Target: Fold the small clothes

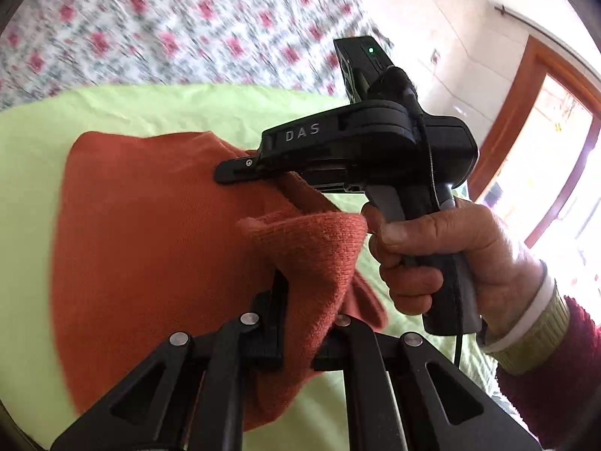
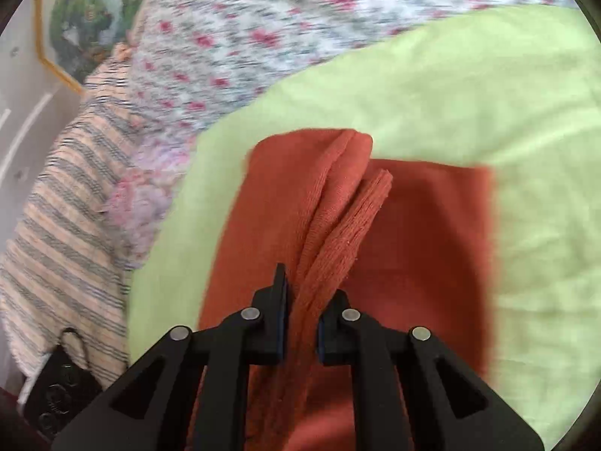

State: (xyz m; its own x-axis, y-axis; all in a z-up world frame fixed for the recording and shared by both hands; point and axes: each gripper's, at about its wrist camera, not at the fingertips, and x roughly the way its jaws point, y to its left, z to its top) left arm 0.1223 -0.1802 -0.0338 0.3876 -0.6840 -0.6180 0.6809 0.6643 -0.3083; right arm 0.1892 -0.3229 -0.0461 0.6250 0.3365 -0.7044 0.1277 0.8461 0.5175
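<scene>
A rust-orange knit garment lies on a light green sheet. My left gripper is shut on a ribbed edge of the garment and lifts it. My right gripper, seen in the left wrist view, pinches the garment's far edge; a hand holds its handle. In the right wrist view my right gripper is shut on a bunched fold of the garment, which spreads over the green sheet.
A floral bedspread lies beyond the green sheet, also in the right wrist view. A striped peach-and-grey cloth lies at the left. A framed picture hangs on the wall. A wooden door frame stands at the right.
</scene>
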